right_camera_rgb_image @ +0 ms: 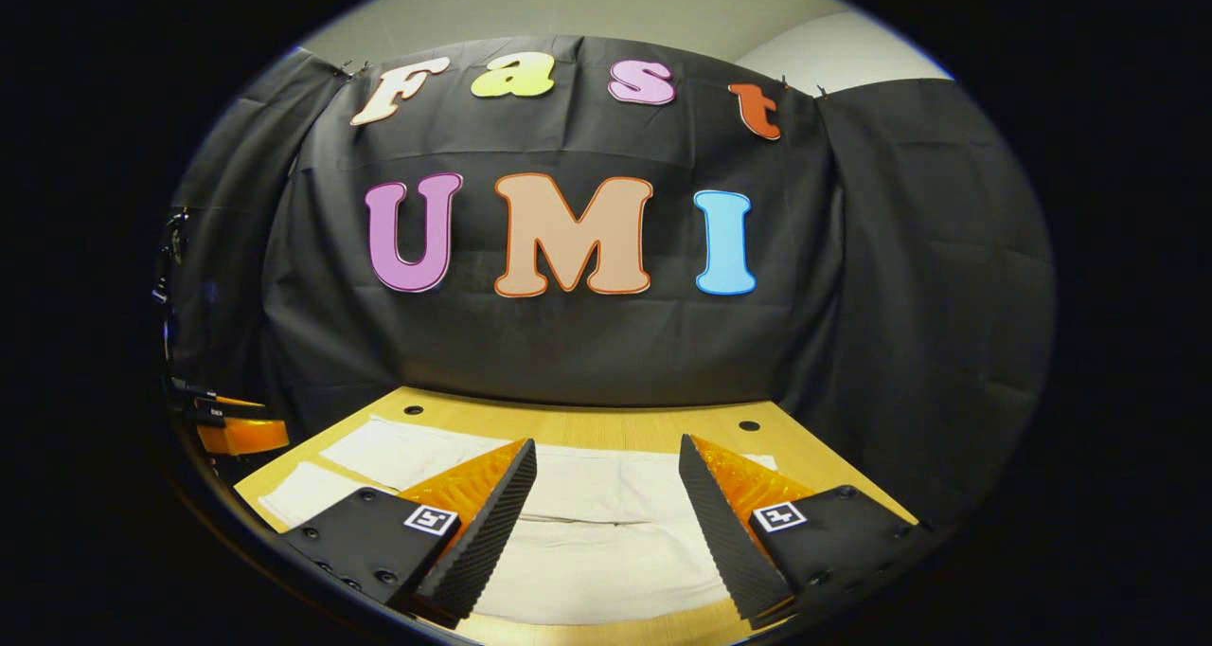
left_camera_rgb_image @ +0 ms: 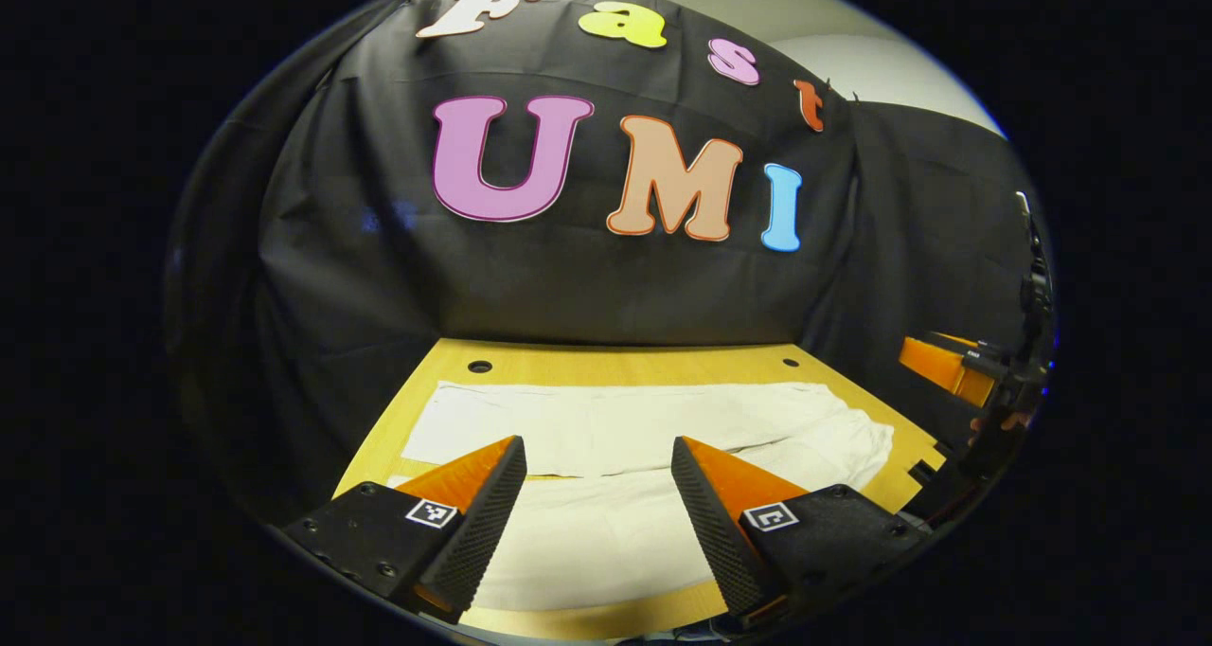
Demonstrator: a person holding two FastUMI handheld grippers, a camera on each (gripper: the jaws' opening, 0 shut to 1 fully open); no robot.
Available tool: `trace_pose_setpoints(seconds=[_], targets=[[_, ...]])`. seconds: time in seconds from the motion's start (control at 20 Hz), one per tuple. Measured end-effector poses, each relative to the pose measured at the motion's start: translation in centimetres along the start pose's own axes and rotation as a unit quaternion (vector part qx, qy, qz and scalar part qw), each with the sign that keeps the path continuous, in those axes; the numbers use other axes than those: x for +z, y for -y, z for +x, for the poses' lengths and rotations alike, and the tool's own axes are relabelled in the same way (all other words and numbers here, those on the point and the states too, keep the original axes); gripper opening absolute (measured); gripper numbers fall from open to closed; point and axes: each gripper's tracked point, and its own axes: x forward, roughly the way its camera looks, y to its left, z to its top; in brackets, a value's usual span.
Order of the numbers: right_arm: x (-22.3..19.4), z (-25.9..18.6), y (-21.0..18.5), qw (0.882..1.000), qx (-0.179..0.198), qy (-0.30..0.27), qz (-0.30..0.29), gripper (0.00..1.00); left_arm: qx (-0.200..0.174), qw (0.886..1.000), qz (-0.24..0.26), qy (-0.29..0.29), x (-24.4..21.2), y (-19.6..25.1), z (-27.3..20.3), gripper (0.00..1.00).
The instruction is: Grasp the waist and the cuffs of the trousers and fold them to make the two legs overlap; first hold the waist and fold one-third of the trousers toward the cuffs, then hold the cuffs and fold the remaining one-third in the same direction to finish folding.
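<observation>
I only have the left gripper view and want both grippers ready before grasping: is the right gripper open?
Observer: Yes. The right gripper is open and empty, above the white cloth trousers on the light wooden table.
Operator: Nearer which end?
Observer: Its view has the two separate legs running off to its left, so likely the waist end.
Operator: And my left gripper from there?
Observer: The left gripper shows at the far left, beside the leg ends.
</observation>
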Motion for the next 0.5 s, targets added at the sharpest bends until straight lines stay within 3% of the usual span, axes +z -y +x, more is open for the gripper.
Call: trace_pose_setpoints(seconds=[0.1,0.3,0.5], targets=[[-0.2,0.0,-0.4,1.0,0.0,-0.002,-0.001,0.97,-0.032,0.999,0.011,-0.023,-0.3,0.4,-0.5,0.93],[-1.0,-0.2,-0.6,1.0,-0.004,-0.007,-0.007,0.97,-0.08,0.989,0.083,-0.092,-2.8,0.5,-1.3,0.93],[-2.1,-0.4,-0.4,1.0,-0.009,-0.018,-0.002,0.97,-0.152,0.961,0.127,-0.194,-6.2,-0.6,-2.0,0.93]])
